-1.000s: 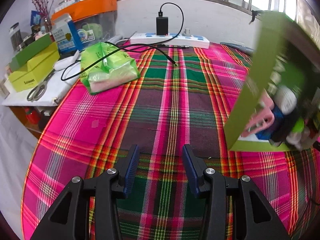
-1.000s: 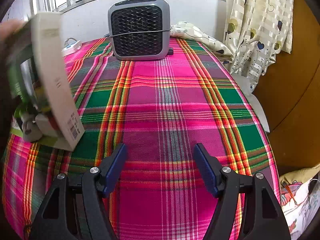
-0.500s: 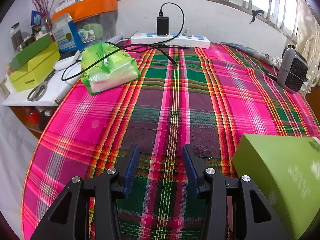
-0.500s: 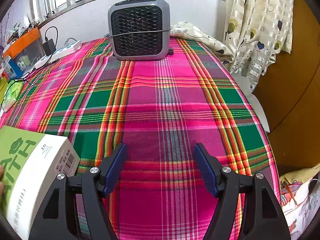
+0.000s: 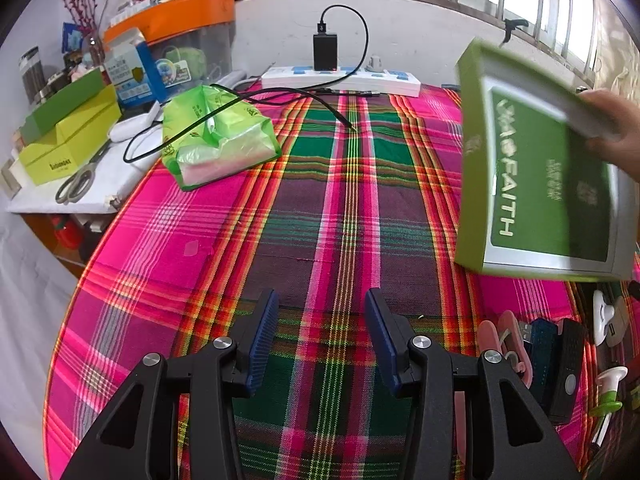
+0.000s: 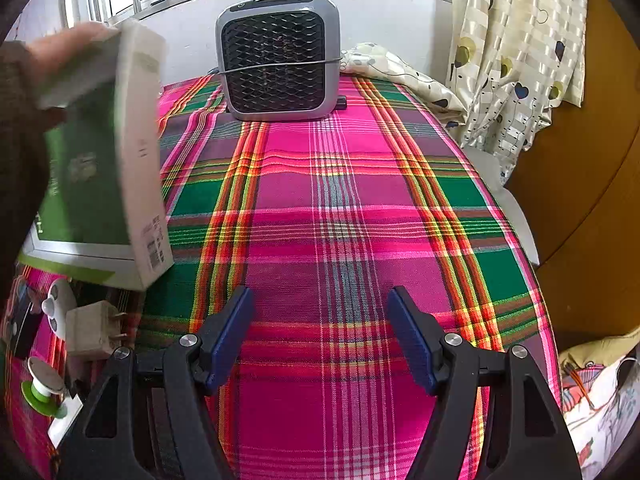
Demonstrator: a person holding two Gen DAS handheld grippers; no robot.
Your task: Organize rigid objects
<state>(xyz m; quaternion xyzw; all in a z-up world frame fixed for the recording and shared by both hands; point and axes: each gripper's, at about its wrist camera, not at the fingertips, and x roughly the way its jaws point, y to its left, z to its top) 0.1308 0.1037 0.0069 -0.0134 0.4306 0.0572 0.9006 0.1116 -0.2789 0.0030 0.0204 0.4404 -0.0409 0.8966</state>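
Observation:
A person's hand (image 5: 616, 136) holds a green lidded box (image 5: 532, 168) tilted in the air over the right side of the plaid cloth; the right wrist view has the box (image 6: 100, 160) at far left. Under it lie loose small items: a pink clip (image 5: 496, 336), a blue piece (image 5: 540, 336), a black block (image 5: 568, 372), a white plug adapter (image 6: 94, 330) and a green-and-white hook (image 6: 42, 390). My left gripper (image 5: 320, 320) is open over bare cloth, left of the items. My right gripper (image 6: 320, 304) is open too, with the items to its left.
A green tissue pack (image 5: 216, 136), a black cable and a white power strip (image 5: 340, 78) lie at the far end. Scissors (image 5: 76, 182), yellow boxes (image 5: 68, 144) and an orange-lidded bin (image 5: 180, 28) crowd the left shelf. A grey heater (image 6: 280, 60) stands at the far edge.
Half a second ago the green box lay low on the cloth; the hand has lifted it, leaving the small items lying loose. Neither gripper has moved.

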